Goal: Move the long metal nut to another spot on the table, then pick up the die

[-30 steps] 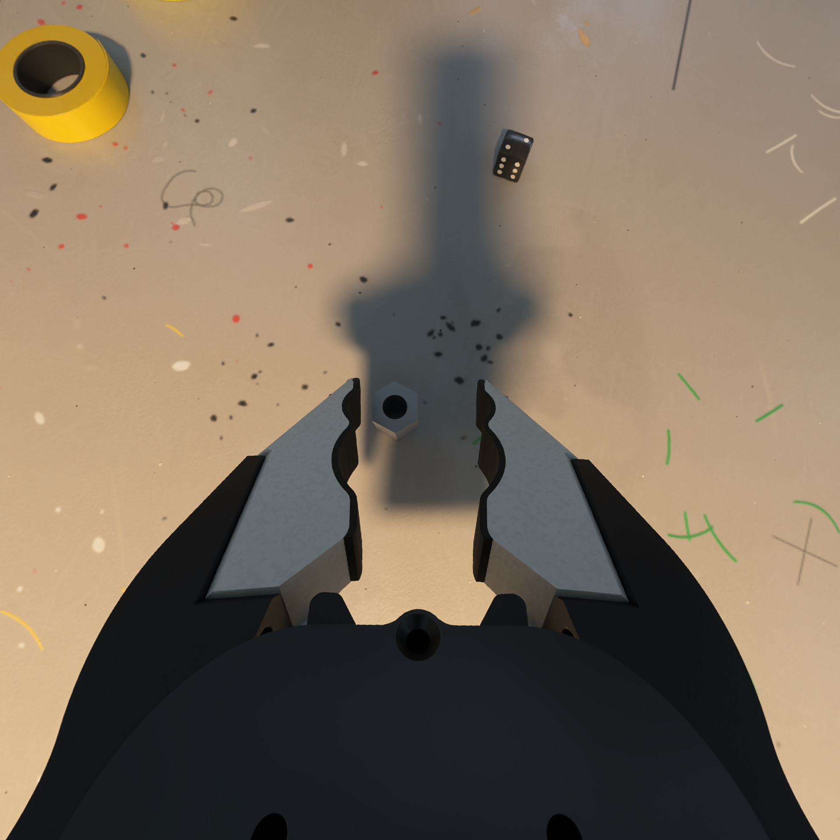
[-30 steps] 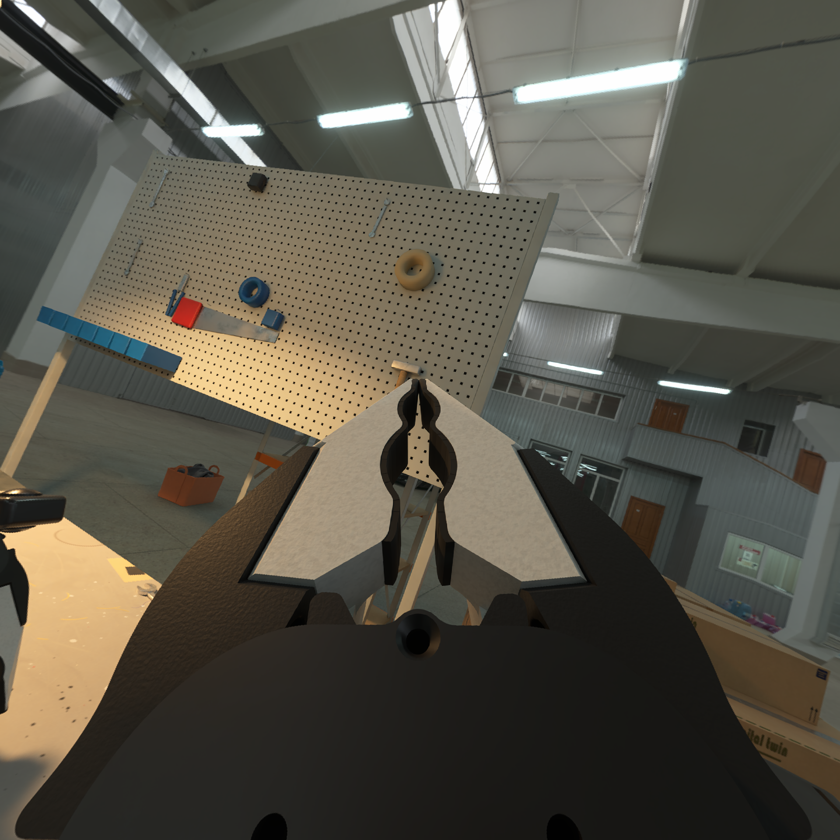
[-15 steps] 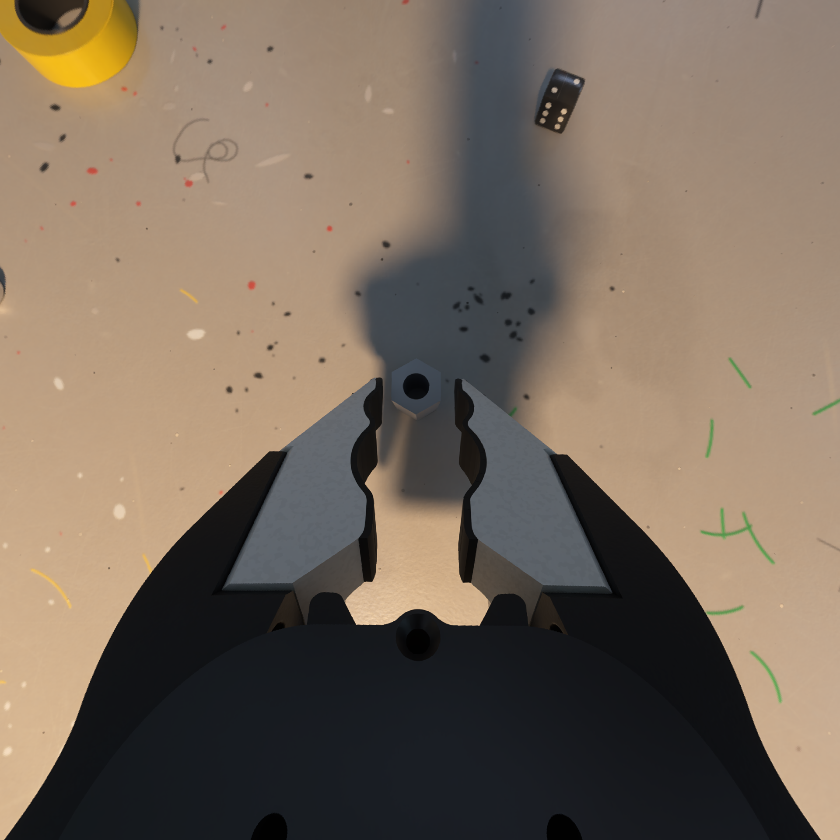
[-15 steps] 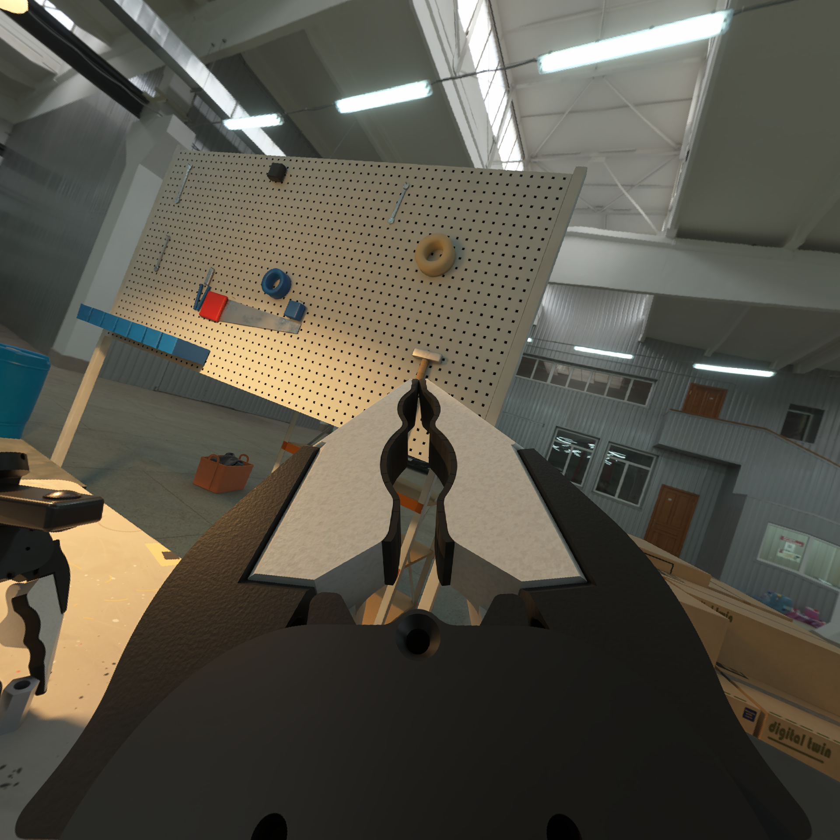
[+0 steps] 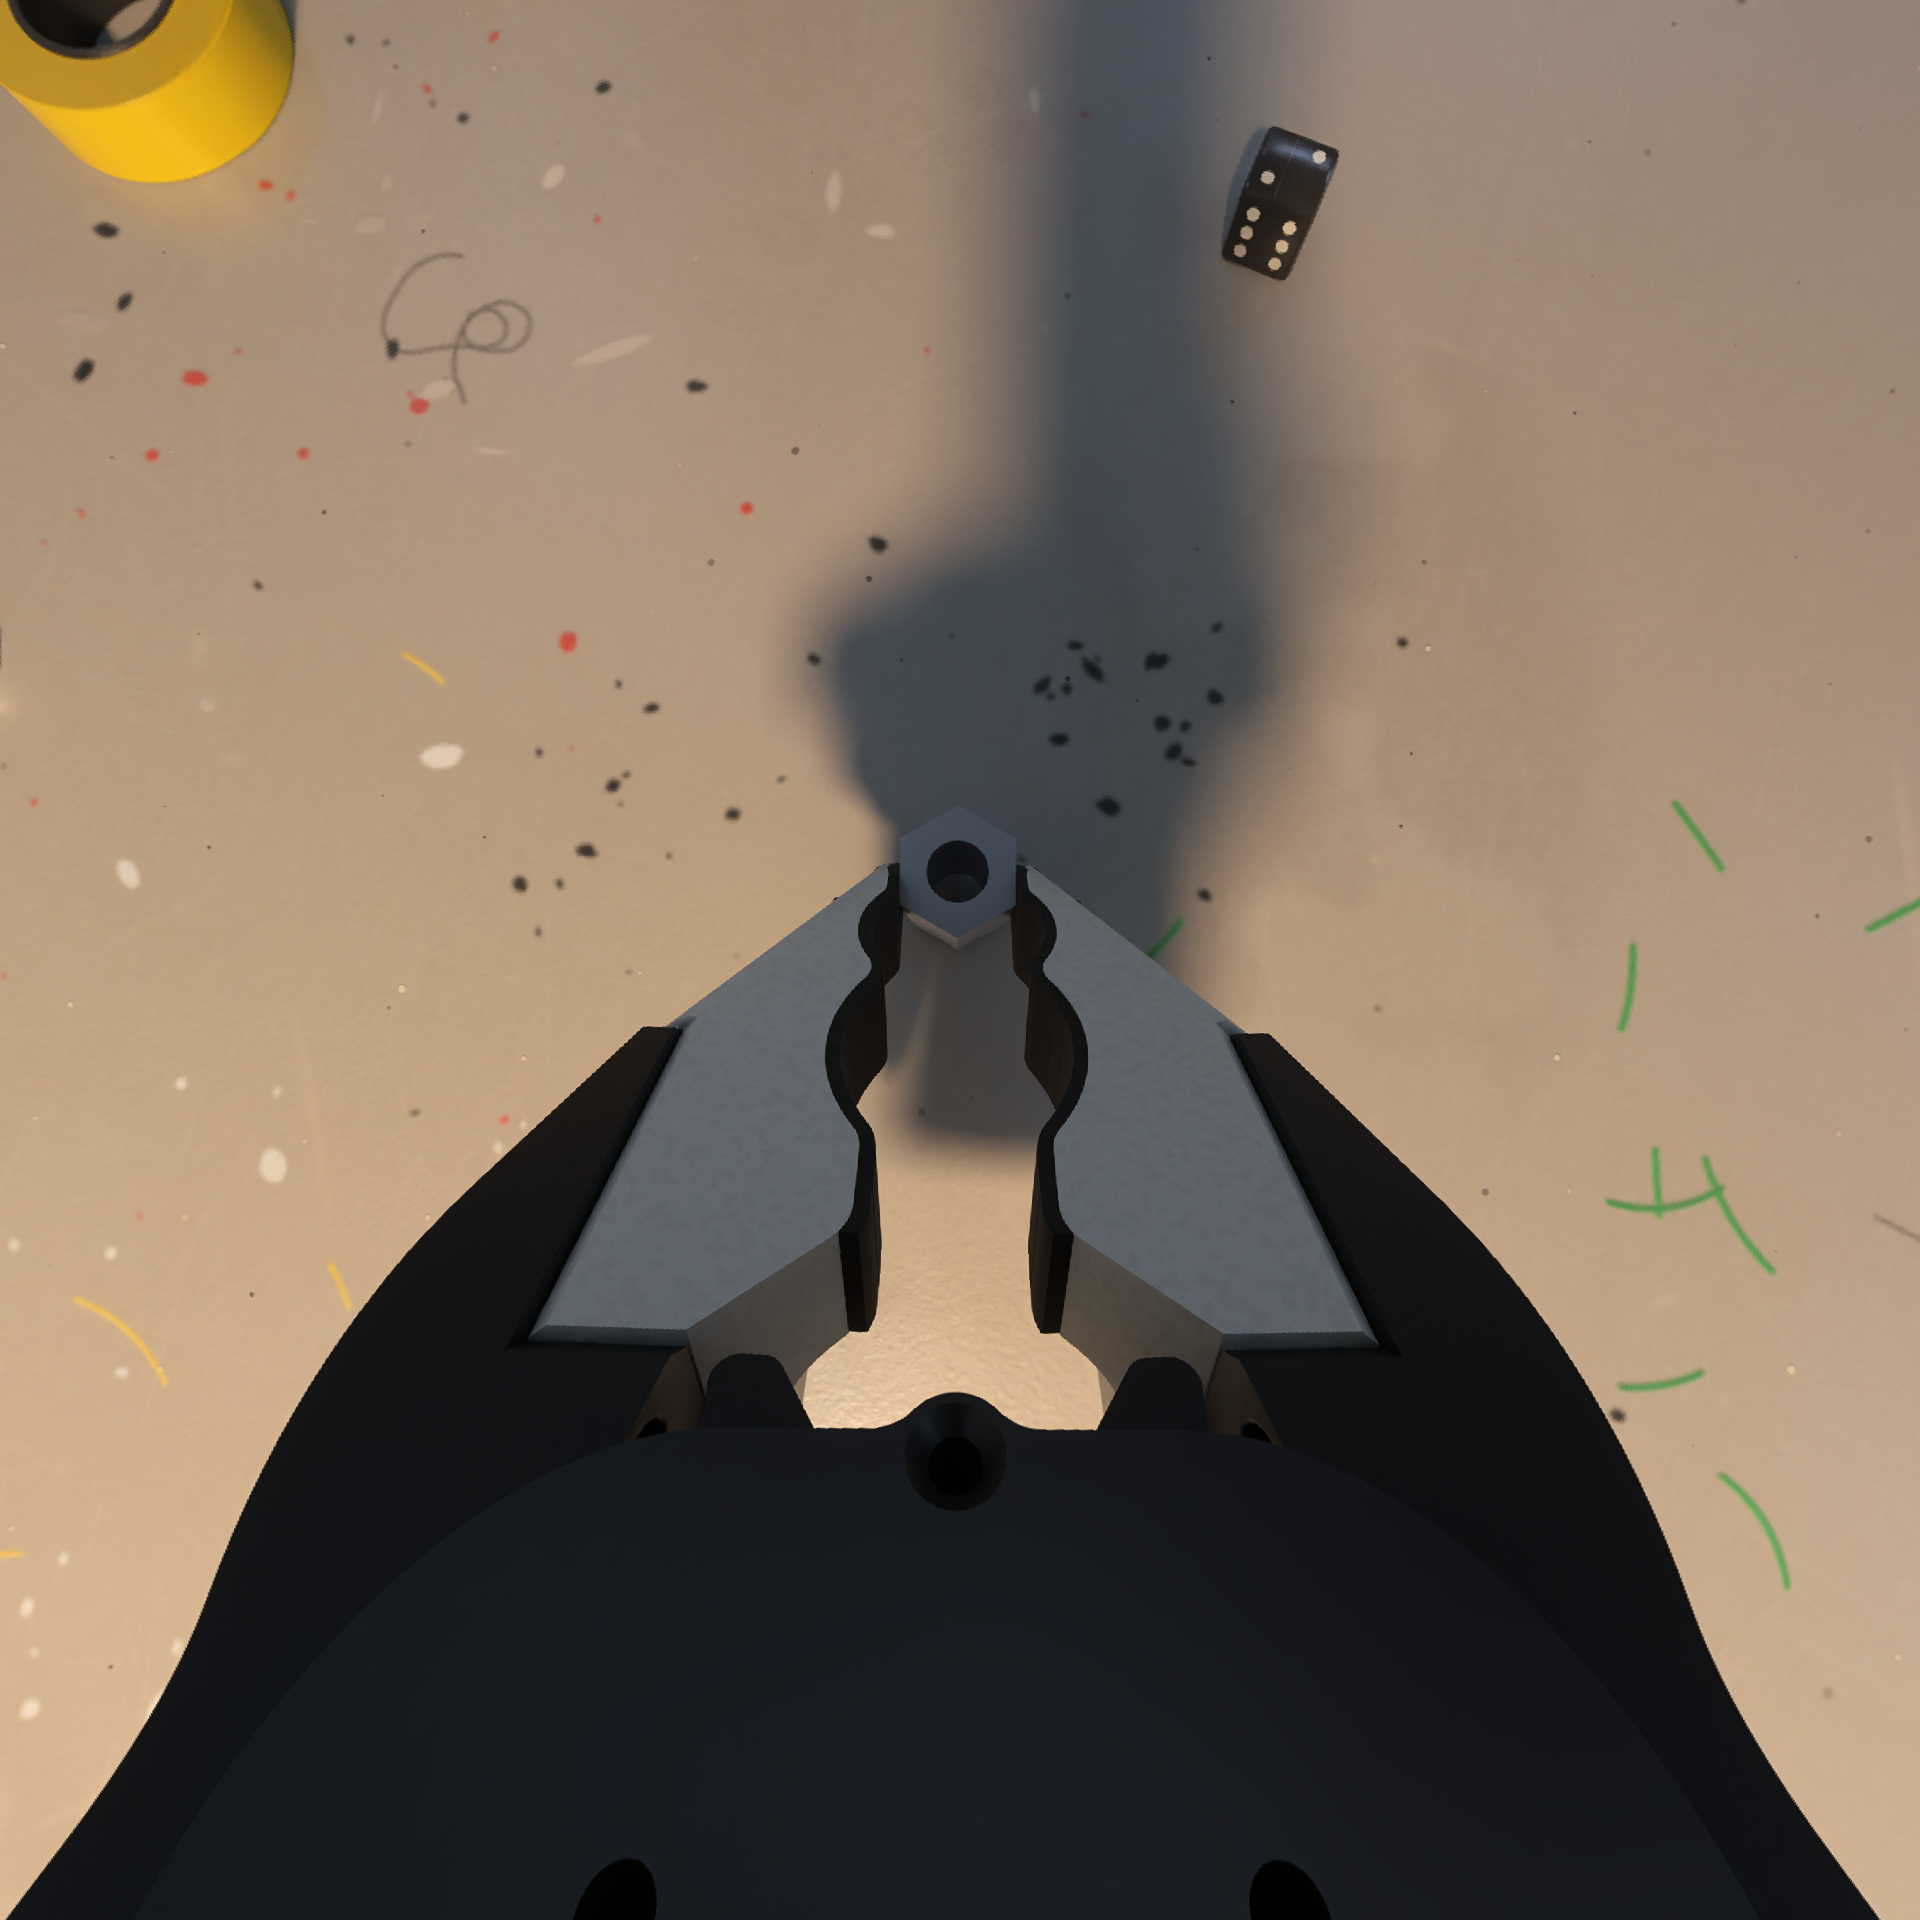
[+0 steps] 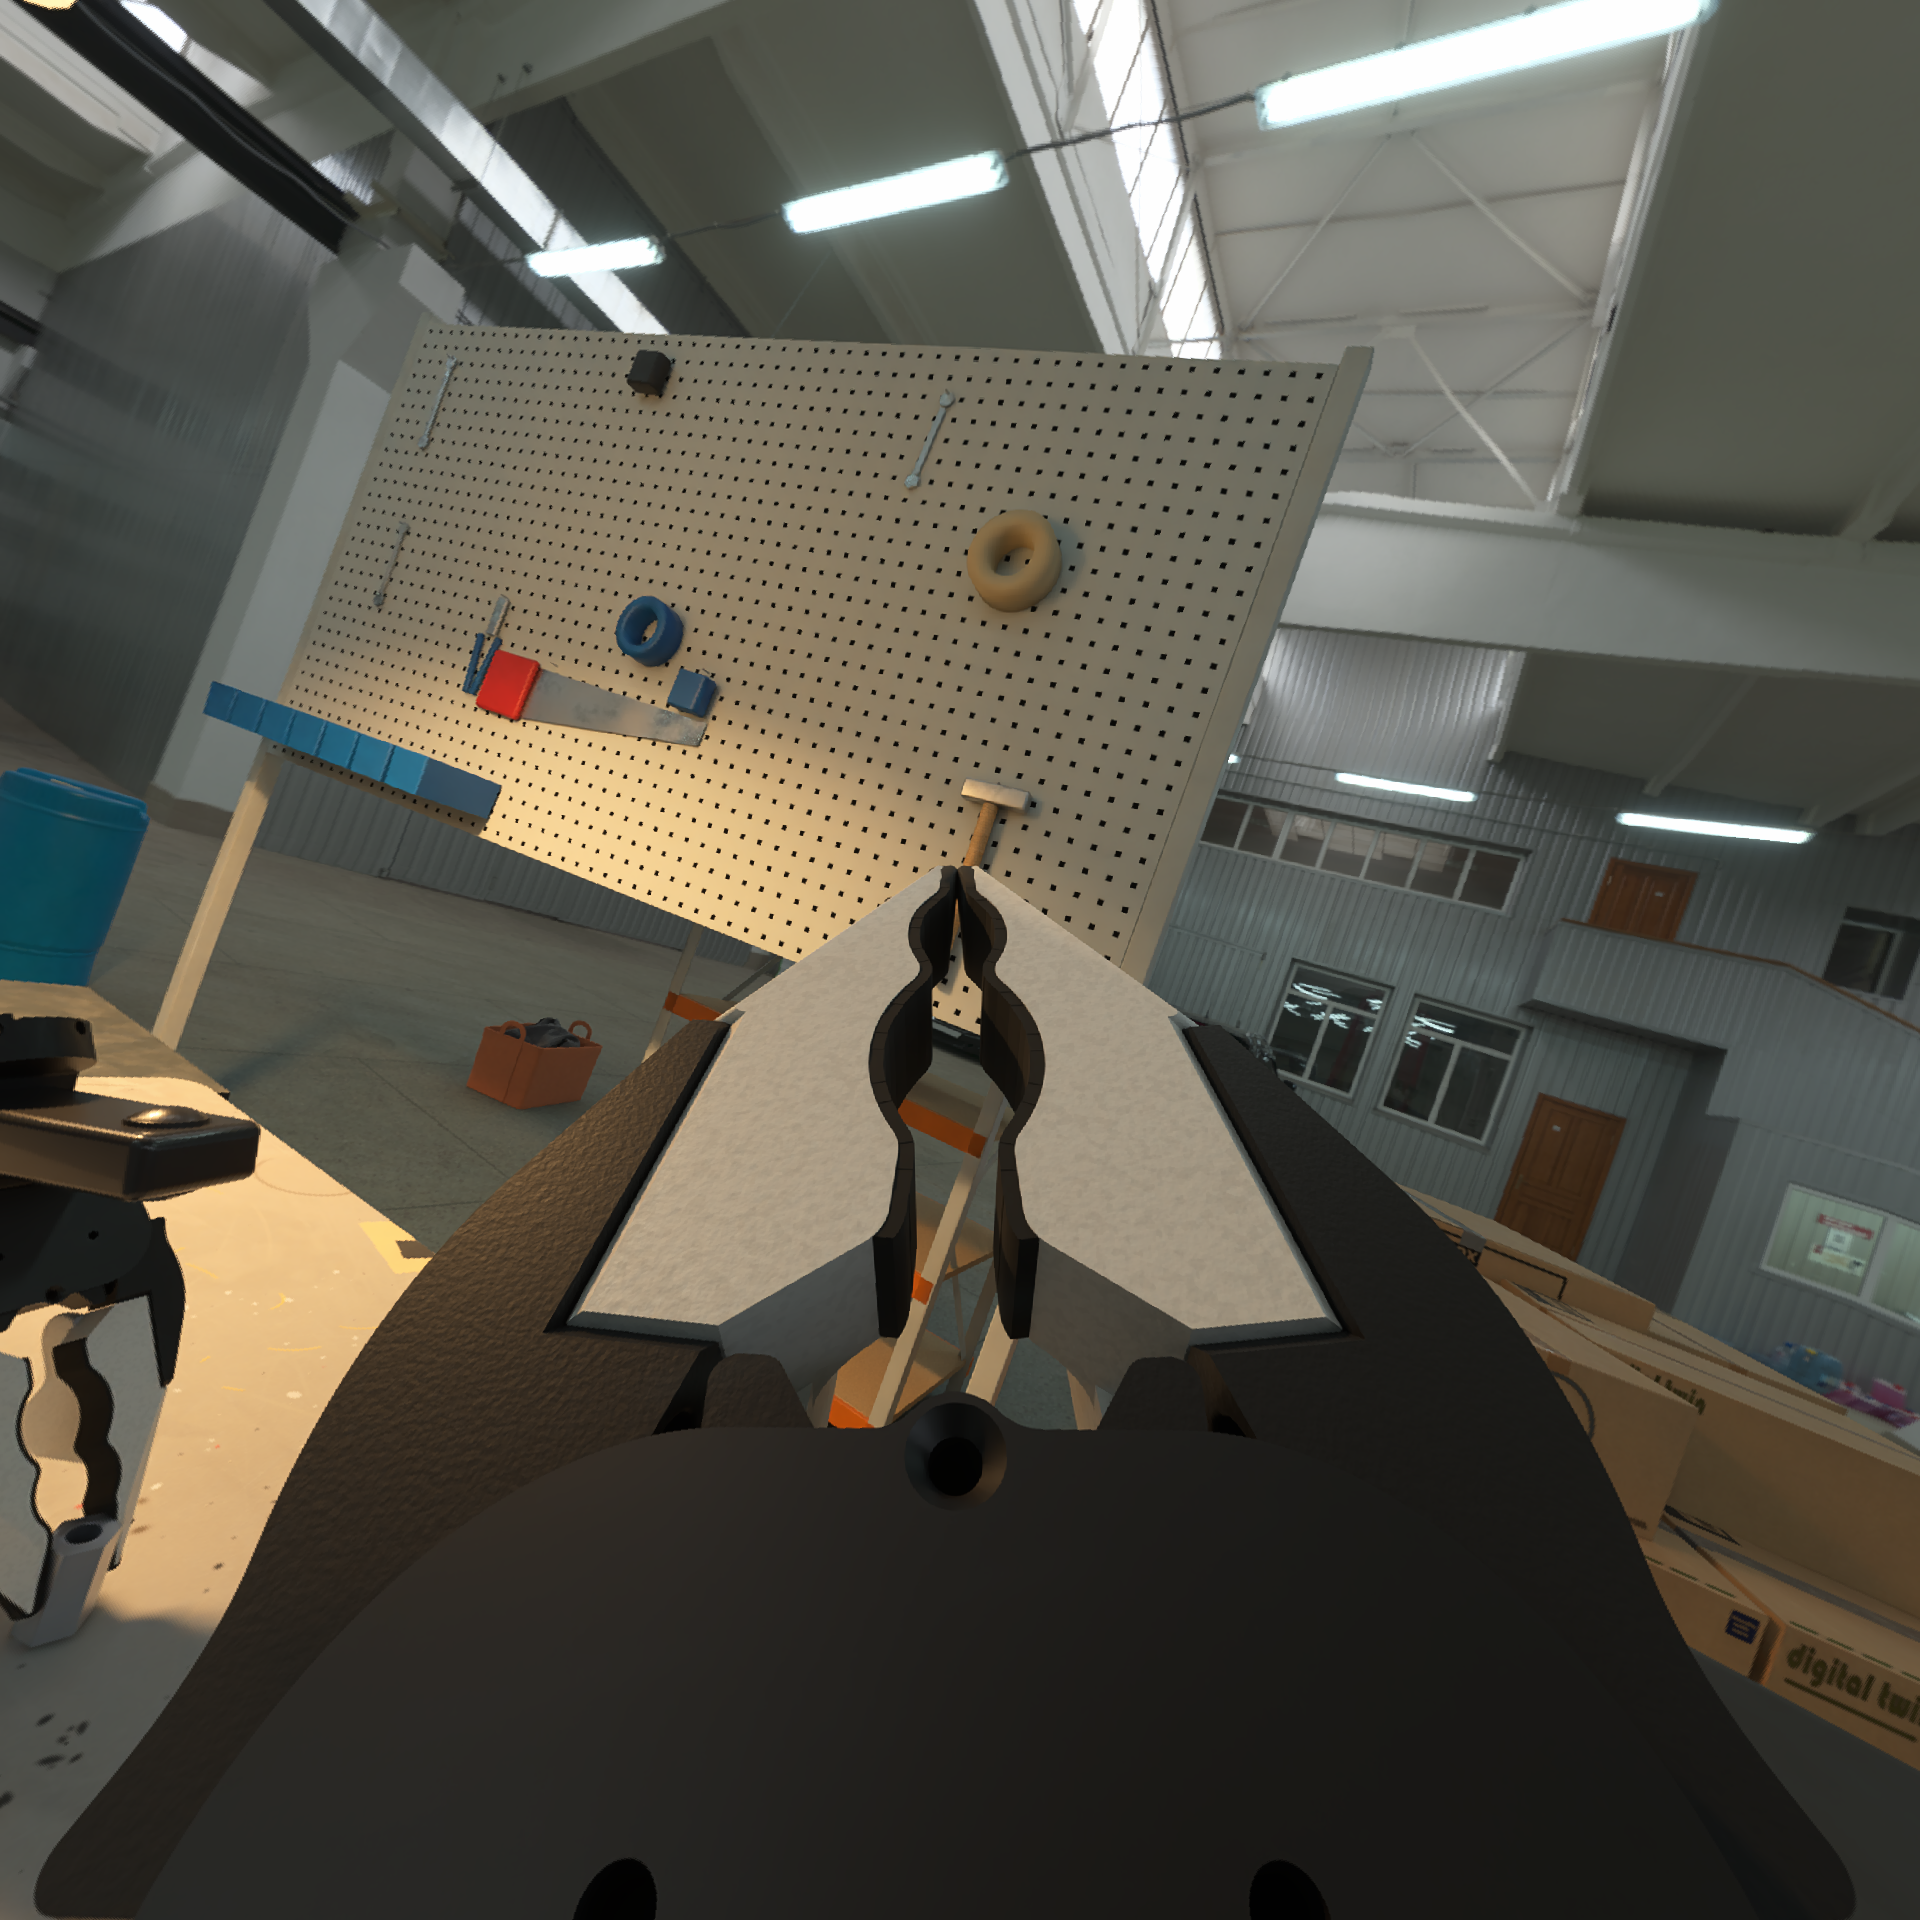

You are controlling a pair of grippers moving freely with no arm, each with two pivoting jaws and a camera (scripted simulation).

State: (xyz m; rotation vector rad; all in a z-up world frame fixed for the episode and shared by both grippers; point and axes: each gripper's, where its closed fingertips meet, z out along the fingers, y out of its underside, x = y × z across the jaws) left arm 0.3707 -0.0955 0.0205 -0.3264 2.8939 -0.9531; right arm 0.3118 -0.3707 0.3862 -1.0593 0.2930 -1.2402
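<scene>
The long metal nut [image 5: 956,871] stands upright on the table, its hole facing the left wrist view. My left gripper [image 5: 956,888] is shut on it, a fingertip pressed on each side. The right wrist view shows the same grip at its left edge: the nut [image 6: 75,1569] sits between the left gripper's fingers [image 6: 99,1455], low at the tabletop. The black die [image 5: 1278,203] with white pips lies on the table, far ahead and to the right of the nut. My right gripper [image 6: 958,881] is shut and empty, raised and pointing at a pegboard.
A yellow tape roll [image 5: 145,83] lies at the far left of the table [image 5: 1558,623], which is speckled with paint. Beyond the table stand a pegboard with tools [image 6: 831,623], a blue barrel [image 6: 62,873] and cardboard boxes [image 6: 1714,1455].
My left gripper's jaws have closed from open around the nut to gripping it. The right wrist view has shifted, bringing the left gripper and the nut into sight at its left edge.
</scene>
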